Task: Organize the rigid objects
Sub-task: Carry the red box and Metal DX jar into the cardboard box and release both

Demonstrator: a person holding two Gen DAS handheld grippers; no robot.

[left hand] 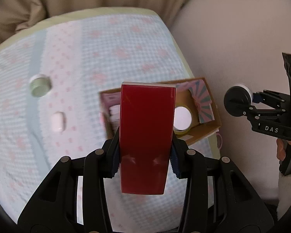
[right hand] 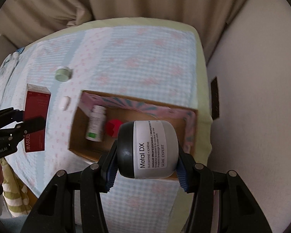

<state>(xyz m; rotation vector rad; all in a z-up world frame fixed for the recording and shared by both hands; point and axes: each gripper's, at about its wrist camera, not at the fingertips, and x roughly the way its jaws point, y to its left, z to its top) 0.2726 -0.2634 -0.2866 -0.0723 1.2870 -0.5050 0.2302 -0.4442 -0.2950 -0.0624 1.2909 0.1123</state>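
Both wrist views downward, sharing the cardboard box point(left hand: 207, 128).

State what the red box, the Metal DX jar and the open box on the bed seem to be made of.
Red box: glossy coated card, judging by highlights and its white edge. Metal DX jar: probably plastic, dark shiny lid, matt grey body. Open box: brown cardboard, printed paper lining.

- Support: bed point(right hand: 199, 62), covered by blue checked cloth point(right hand: 126, 58) with pink motifs.
- On the cloth: open cardboard box point(right hand: 75, 128), small round tin point(right hand: 63, 74), white capsule-shaped item point(right hand: 65, 102).
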